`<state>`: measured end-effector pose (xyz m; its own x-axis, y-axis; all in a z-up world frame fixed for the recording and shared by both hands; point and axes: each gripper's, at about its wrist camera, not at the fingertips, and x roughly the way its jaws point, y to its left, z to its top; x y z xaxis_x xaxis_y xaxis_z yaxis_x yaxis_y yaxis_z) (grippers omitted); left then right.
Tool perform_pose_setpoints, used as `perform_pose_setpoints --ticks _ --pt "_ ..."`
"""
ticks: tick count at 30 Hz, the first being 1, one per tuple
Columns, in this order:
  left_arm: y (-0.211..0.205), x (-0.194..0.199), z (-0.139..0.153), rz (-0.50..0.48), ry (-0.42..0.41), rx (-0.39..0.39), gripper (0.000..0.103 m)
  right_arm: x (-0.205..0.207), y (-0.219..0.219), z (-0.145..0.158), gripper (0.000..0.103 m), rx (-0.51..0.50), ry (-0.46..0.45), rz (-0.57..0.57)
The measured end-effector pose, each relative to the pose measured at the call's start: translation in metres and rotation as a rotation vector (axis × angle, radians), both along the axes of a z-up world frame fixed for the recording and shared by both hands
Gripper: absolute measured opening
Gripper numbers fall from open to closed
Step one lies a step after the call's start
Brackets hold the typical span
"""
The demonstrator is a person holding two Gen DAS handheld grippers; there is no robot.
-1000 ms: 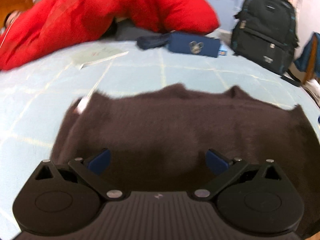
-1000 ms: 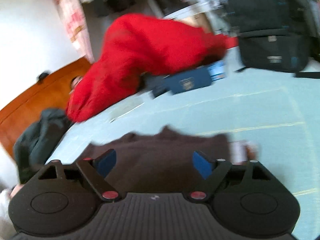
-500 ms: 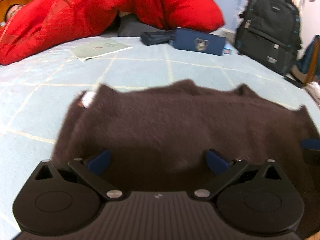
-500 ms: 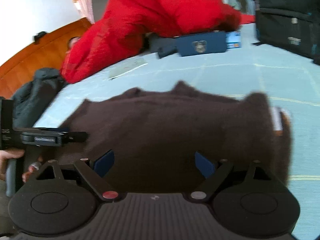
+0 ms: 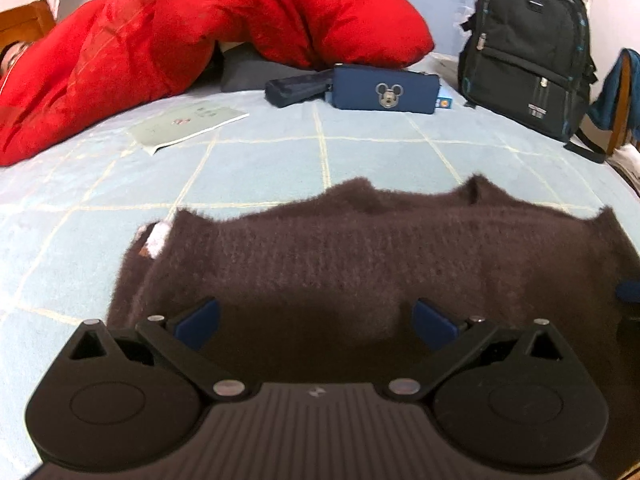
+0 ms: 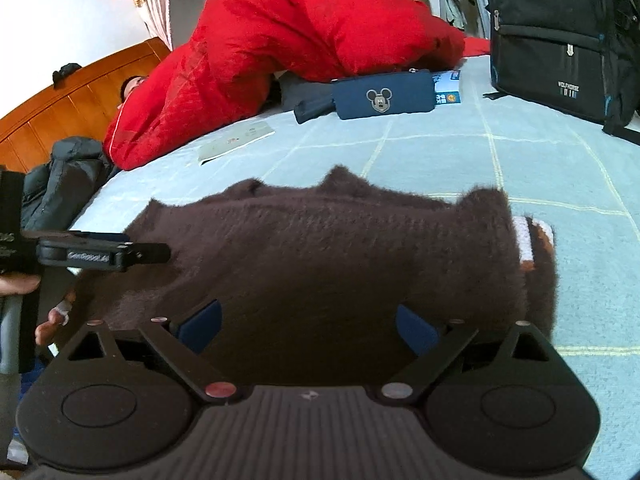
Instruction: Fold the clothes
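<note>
I hold both tools tilted down toward the bed, low over the near edge of one dark brown fuzzy sweater point(image 5: 360, 264) that lies spread on the pale blue checked bedspread point(image 5: 256, 168). My left gripper point(image 5: 316, 324) has its two blue pads point(image 5: 198, 322) spread wide with only the sweater's surface under the gap; they pinch nothing. My right gripper point(image 6: 308, 326) is opening its jaws wide, and the knit lies below and between them without being pressed by either pad. In the right wrist view my left tool shows from the side at the sweater's left edge, with my hand point(image 6: 52, 320) on its handle below. The sweater has one white label point(image 6: 524, 240) showing at its right end, at a folded-over cuff with a rust-coloured edge. Beyond it, at the far side of the bed, I count one red padded coat point(image 5: 224, 28) heaped up, one thin booklet point(image 5: 188, 124) lying flat near it, one navy pouch point(image 5: 384, 88) with a cartoon mouse badge, one dark folded umbrella point(image 5: 298, 86) touching the pouch's left end, and one black backpack point(image 5: 528, 44) standing at the far right. The pouch and the backpack are both closed, so I cannot tell what is in them.
</note>
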<state>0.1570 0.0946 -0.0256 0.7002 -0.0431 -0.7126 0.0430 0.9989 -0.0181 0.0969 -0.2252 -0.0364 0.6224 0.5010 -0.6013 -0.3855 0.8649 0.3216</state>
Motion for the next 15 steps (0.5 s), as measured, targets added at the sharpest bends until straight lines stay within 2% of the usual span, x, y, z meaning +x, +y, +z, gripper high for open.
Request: perform_pose_setpoints --ticks 7,15 --pt "-0.001 -0.024 0.001 -0.054 0.012 0.003 0.102 -0.003 -0.006 0.007 0.100 0.015 -0.020 0.003" --pt "0.002 -0.024 0.000 -0.043 0.020 0.011 0.102 -0.002 0.001 0.004 0.101 0.001 -0.018 0.023"
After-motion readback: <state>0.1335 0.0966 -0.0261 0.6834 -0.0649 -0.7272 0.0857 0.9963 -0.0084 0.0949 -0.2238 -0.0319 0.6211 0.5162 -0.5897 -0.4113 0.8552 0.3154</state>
